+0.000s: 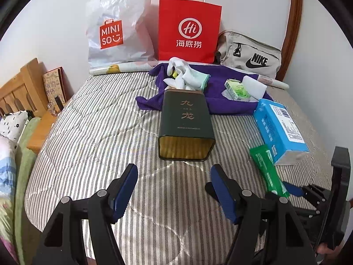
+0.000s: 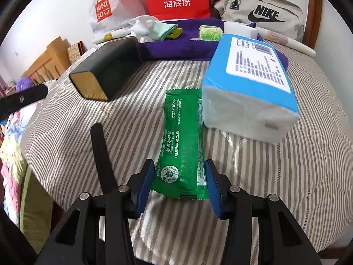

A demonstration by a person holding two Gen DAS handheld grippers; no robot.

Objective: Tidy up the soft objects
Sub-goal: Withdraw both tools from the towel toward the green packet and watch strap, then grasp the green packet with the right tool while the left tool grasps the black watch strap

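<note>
1. The right tongs (image 2: 179, 182) hold the near end of the green packet (image 2: 184, 141). Their blue pads sit tight on both of its sides, about half closed. The far end of the packet is tucked just under the near corner of the blue tissue pack (image 2: 251, 84).

2. The packet is thin and slippery, and it is held only at its end. I think it can slide out of the pads if the hand moves fast or tips.

3. The tissue pack is touching the packet. If the packet gets pulled out, the tissue pack may get dragged or bumped along the striped bed cover (image 2: 308, 154).

4. The left tongs (image 1: 173, 177) are wide open and hold nothing. They hang over the bed, just in front of the open mouth of the green tin (image 1: 186, 121), which lies on its side to the left of the tissue pack.

5. The tin looks like the place for soft things, but that is my guess. It can roll or slide on the soft bed if the packet gets pushed in and nothing holds the tin.

6. The packet is long and floppy. Its loose end may fold or catch on the rim of the tin and miss the hole.

7. Behind the tin, the white socks (image 1: 181, 75) sit in a loose pile on the purple towel (image 1: 220, 97). A sweeping arm may knock them about.
</note>
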